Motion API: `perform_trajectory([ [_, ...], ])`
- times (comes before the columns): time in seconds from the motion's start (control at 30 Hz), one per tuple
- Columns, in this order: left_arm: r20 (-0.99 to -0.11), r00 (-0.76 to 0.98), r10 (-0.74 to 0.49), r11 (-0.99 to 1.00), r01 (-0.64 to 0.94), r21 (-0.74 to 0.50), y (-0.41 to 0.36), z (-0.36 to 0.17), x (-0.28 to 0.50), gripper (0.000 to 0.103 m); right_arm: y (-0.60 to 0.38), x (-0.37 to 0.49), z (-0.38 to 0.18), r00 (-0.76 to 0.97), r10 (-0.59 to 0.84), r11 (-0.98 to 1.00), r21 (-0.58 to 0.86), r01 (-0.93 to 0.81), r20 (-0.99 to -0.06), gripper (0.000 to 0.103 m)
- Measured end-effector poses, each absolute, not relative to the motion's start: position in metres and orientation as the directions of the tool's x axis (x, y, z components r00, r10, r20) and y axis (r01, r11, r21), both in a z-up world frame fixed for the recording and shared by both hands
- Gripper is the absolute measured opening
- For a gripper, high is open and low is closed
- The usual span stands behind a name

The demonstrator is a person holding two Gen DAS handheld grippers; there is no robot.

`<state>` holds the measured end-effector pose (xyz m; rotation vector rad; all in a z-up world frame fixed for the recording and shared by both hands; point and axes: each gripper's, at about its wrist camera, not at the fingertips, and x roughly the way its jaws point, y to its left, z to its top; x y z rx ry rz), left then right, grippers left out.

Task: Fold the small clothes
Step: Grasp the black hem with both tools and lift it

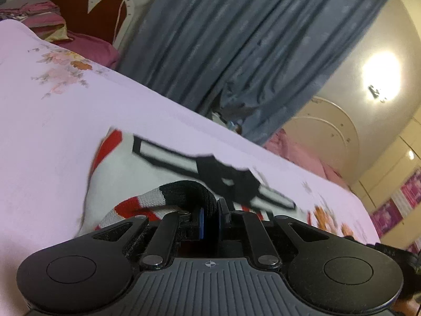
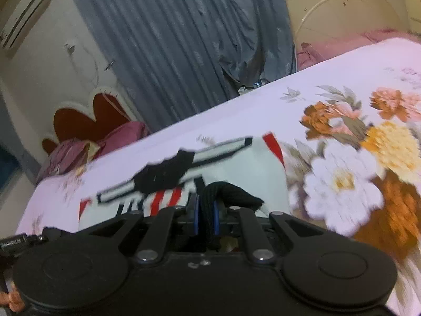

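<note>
Shirt (image 1: 123,173) on floral bedsheet (image 2: 342,100) — blue curtains (image 1: 236,39) behind.

Black claw (image 1: 209,217), blue pads (image 1: 201,222), silver screws; maybe bare fingers.

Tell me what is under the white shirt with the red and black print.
The white shirt lies on the floral bedsheet, its ribbed edge pinched in the left gripper and right gripper. Whatever lies beneath the cloth is covered.

both hand-held grippers (image 1: 209,212) (image 2: 206,209) clamped.
</note>
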<state>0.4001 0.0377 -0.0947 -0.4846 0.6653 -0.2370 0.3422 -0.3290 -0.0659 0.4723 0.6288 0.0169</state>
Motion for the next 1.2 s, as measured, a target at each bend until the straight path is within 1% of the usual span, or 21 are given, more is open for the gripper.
perform_trajectory([
  [0.13,-0.576,0.750,-0.326,0.871,0.001,-0.492,0.030,-0.108,0.450,0.009,-0.342,0.393,-0.080,0.789,0.175,0.872,0.465,0.153,-0.588,0.010],
  [0.33,-0.625,0.728,-0.283,0.890,-0.043,-0.454,0.022,-0.127,0.490,0.009,-0.352,0.438,-0.111,0.749,0.183,0.848,0.488,0.207,-0.637,0.010],
  [0.4,-0.657,0.699,-0.281,0.897,-0.052,-0.439,0.019,-0.133,0.505,0.009,-0.353,0.451,-0.116,0.741,0.187,0.844,0.491,0.215,-0.645,0.010],
  [0.47,-0.689,0.670,-0.277,0.894,-0.083,-0.440,0.018,-0.138,0.513,0.009,-0.352,0.465,-0.126,0.707,0.205,0.849,0.483,0.216,-0.677,0.014],
  [0.5,-0.700,0.656,-0.282,0.885,-0.104,-0.454,0.019,-0.139,0.518,0.010,-0.353,0.469,-0.130,0.696,0.212,0.844,0.488,0.224,-0.686,0.019],
  [0.57,-0.706,0.645,-0.294,0.864,-0.136,-0.485,0.024,-0.140,0.522,0.018,-0.359,0.472,-0.132,0.716,0.229,0.817,0.530,0.226,-0.659,0.031],
  [0.6,-0.698,0.649,-0.302,0.854,-0.141,-0.500,0.025,-0.139,0.523,0.021,-0.362,0.470,-0.129,0.741,0.222,0.809,0.544,0.223,-0.634,0.042],
  [0.63,-0.691,0.656,-0.304,0.850,-0.141,-0.508,0.028,-0.139,0.523,0.028,-0.363,0.469,-0.125,0.762,0.196,0.812,0.538,0.227,-0.617,0.058],
  [0.67,-0.685,0.663,-0.302,0.847,-0.143,-0.512,0.029,-0.138,0.523,0.039,-0.364,0.468,-0.121,0.777,0.152,0.825,0.511,0.241,-0.611,0.066],
  [0.7,-0.675,0.677,-0.294,0.845,-0.146,-0.514,0.030,-0.136,0.521,0.049,-0.364,0.468,-0.117,0.786,0.123,0.841,0.484,0.242,-0.606,0.066],
  [0.73,-0.661,0.704,-0.259,0.851,-0.158,-0.501,0.032,-0.131,0.518,0.074,-0.363,0.469,-0.115,0.784,0.121,0.858,0.461,0.226,-0.609,0.061],
  [0.77,-0.647,0.727,-0.228,0.853,-0.171,-0.493,0.036,-0.126,0.516,0.088,-0.362,0.469,-0.114,0.780,0.117,0.872,0.440,0.216,-0.615,0.059],
  [0.83,-0.610,0.767,-0.199,0.858,-0.164,-0.487,0.042,-0.117,0.510,0.089,-0.357,0.466,-0.111,0.785,0.080,0.904,0.376,0.202,-0.615,0.058],
  [1.0,-0.646,0.740,-0.186,0.917,-0.105,-0.384,0.033,-0.124,0.511,0.089,-0.335,0.463,-0.112,0.783,0.059,0.959,0.252,0.127,-0.620,0.058],
  [1.1,-0.675,0.715,-0.179,0.945,-0.067,-0.321,0.018,-0.136,0.508,0.089,-0.322,0.469,-0.114,0.764,0.104,0.971,0.231,0.060,-0.636,0.059],
  [1.17,-0.692,0.706,-0.151,0.961,-0.060,-0.271,0.013,-0.145,0.507,0.089,-0.315,0.475,-0.121,0.735,0.103,0.981,0.189,0.036,-0.671,0.056],
  [1.2,-0.699,0.704,-0.122,0.971,-0.061,-0.230,0.010,-0.150,0.506,0.089,-0.312,0.475,-0.125,0.725,0.094,0.985,0.169,0.032,-0.682,0.046],
])
